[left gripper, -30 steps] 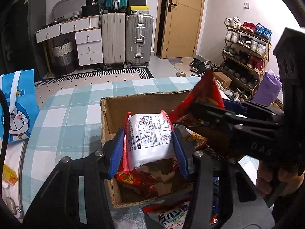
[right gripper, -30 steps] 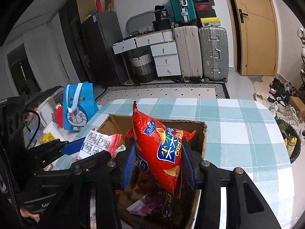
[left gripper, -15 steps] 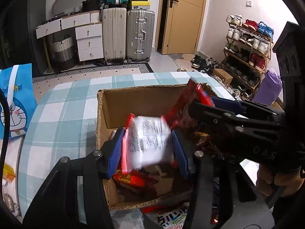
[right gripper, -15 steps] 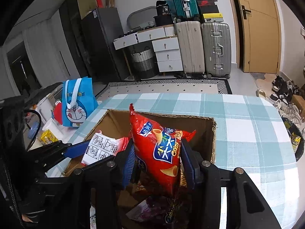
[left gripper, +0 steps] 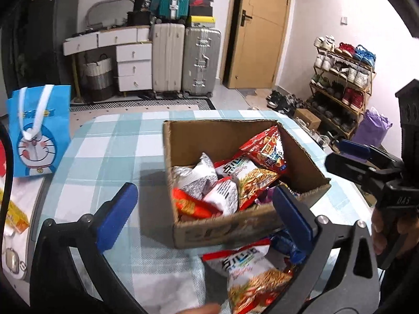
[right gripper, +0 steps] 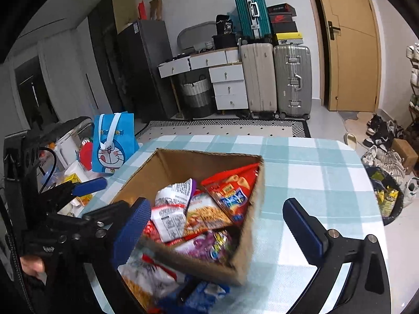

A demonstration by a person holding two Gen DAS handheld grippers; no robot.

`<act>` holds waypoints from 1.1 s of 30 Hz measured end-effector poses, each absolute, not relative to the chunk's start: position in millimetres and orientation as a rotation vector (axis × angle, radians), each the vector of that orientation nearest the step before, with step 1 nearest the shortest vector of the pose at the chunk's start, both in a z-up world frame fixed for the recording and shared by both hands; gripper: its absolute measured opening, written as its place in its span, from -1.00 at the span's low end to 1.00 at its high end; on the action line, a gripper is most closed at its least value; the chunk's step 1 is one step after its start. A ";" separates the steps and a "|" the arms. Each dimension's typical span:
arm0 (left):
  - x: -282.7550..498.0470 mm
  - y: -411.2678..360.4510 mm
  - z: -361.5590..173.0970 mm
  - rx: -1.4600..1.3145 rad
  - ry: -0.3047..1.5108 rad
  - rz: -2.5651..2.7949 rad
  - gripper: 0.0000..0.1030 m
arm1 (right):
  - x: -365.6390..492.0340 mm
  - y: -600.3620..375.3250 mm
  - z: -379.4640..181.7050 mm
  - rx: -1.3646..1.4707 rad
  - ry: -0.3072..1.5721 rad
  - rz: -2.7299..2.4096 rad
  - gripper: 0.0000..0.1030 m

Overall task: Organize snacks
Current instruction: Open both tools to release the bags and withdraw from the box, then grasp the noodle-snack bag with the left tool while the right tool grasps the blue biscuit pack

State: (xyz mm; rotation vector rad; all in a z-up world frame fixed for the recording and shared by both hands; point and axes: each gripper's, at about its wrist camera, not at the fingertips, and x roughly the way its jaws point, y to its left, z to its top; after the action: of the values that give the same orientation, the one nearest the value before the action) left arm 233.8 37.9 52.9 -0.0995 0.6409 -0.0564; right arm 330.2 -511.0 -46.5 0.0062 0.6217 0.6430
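An open cardboard box [left gripper: 230,227] [right gripper: 183,162] stands on the checked tablecloth with several snack bags in it. A white packet [left gripper: 193,180] [right gripper: 170,214] and a red chips bag [left gripper: 267,149] [right gripper: 230,191] lie loose on top. My left gripper [left gripper: 201,196] hovers before the box's near wall, its jaws opening wide and pressing on nothing. My right gripper [right gripper: 217,206] does the same beside it, with nothing gripped. A noodle-snack bag [left gripper: 248,274] [right gripper: 146,280] and a blue packet [left gripper: 285,246] [right gripper: 207,293] lie on the cloth in front of the box.
A blue cartoon gift bag [left gripper: 36,136] [right gripper: 112,141] stands left of the table, with a yellow box [left gripper: 15,217] nearby. Bare tablecloth [right gripper: 314,178] stretches right of and behind the box. A bin [right gripper: 385,196], a shoe rack [left gripper: 340,78] and suitcases [left gripper: 183,60] lie beyond.
Both grippers have opened and let go: the white packet and the red chips bag now lie in the box. Both grippers have pulled back toward the near edge.
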 end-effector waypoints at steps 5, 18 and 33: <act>213.8 45.4 47.2 -0.121 0.645 -0.045 0.99 | 311.1 -529.4 -51.9 0.014 0.618 0.630 0.99; 180.1 37.2 38.2 -0.096 0.664 -0.048 0.99 | 276.2 -530.2 -84.1 -0.069 0.670 0.631 0.99; 166.9 23.5 15.9 -0.067 0.721 -0.056 0.99 | 263.2 -525.7 -116.4 -0.077 0.766 0.654 0.99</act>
State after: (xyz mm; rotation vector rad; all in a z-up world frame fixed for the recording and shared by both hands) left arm 166.9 23.5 15.9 -0.0674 0.7213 -0.0562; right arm 263.2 -525.7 -116.4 -0.0765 0.7657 0.6541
